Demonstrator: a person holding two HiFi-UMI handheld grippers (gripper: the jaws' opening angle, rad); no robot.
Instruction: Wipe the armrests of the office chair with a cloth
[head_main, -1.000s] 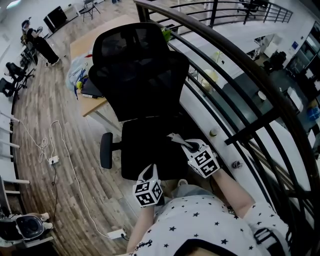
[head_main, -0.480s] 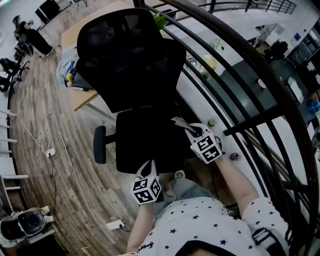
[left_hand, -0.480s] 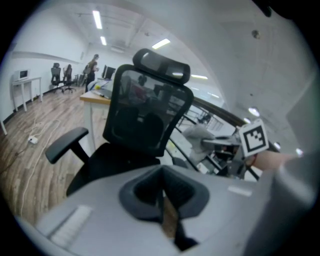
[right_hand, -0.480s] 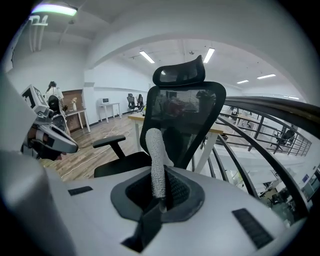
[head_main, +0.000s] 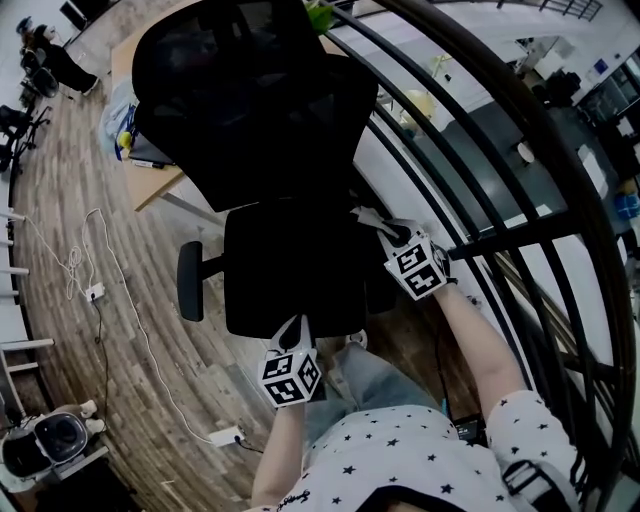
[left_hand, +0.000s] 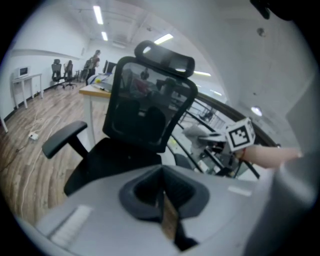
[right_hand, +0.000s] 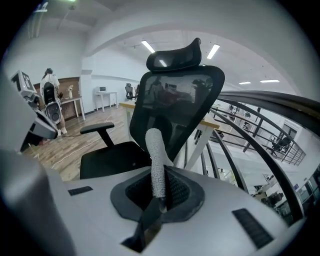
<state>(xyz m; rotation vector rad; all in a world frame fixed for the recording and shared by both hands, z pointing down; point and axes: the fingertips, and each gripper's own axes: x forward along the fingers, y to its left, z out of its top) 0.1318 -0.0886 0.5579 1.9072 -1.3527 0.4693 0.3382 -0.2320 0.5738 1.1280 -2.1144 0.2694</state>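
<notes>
Right tool (head_main: 378, 226): clenched on a grey knit cloth (right_hand: 156, 160), which stands up out of the pinched jaws as a stiff roll. It hangs at the 3 o'clock edge of the seat (head_main: 285, 265), on the railing side of the office chair (head_main: 280, 150).
Left tool (head_main: 296, 328): closed tight with nothing between its jaws, sitting at the seat's 6 o'clock edge, well apart from the cloth.
Armrests: the armrest (head_main: 189, 280) at the seat's 9 o'clock is bare and well clear of both tools. I can't pick out the one at 3 o'clock in the dark under the right tool.
Contact: I can't tell whether the cloth touches a pad. To my eye it hovers just above.
Step in hand: I'd judge it to be bringing the cloth down onto the 3 o'clock armrest for a first wipe.
Doing it well: tip the right tool so the long side of the roll, not its tip, lies on the pad. Then draw it along the pad's length from 6 towards 12 o'clock. Keep the clamp firm, since only the cloth's end is pinched.
Steadying: an office chair may well swivel or roll under a push, so the left tool could brace the seat edge.
Watch for: the railing (head_main: 480, 150) runs just beside the chair at 3 o'clock and leaves little room to swing.
</notes>
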